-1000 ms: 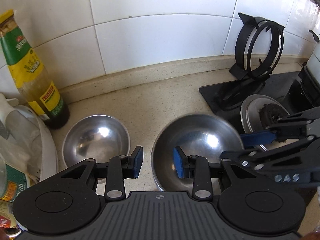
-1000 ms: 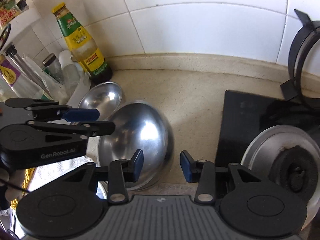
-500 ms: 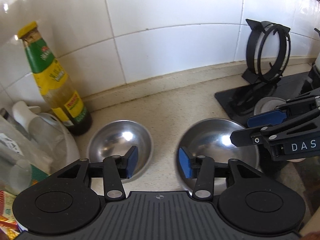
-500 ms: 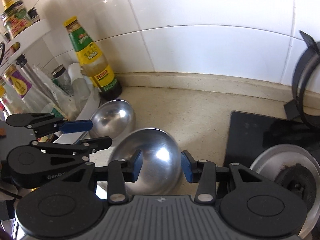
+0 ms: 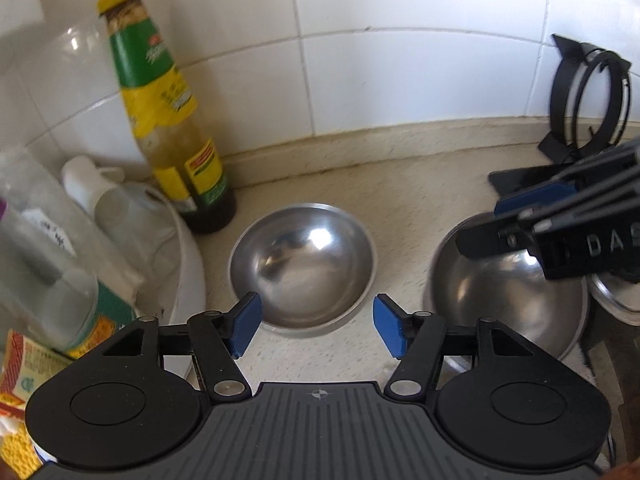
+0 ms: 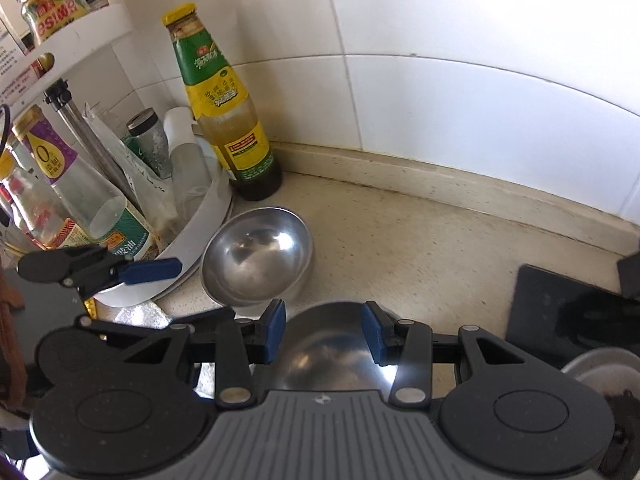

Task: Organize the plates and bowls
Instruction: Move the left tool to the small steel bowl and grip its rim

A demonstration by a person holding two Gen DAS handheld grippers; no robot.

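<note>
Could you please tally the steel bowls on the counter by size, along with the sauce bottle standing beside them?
Small steel bowl: 1
Large steel bowl: 1
Green-and-yellow sauce bottle: 1
Total: 3

A tall sauce bottle point(image 5: 170, 120) with a green-and-yellow label stands against the white tiled wall point(image 5: 400, 60), up and left of the jaws. Farther left, a white rack point(image 6: 192, 236) holds bottles and jars. Far right sits a black stove point(image 6: 560, 308).
</note>
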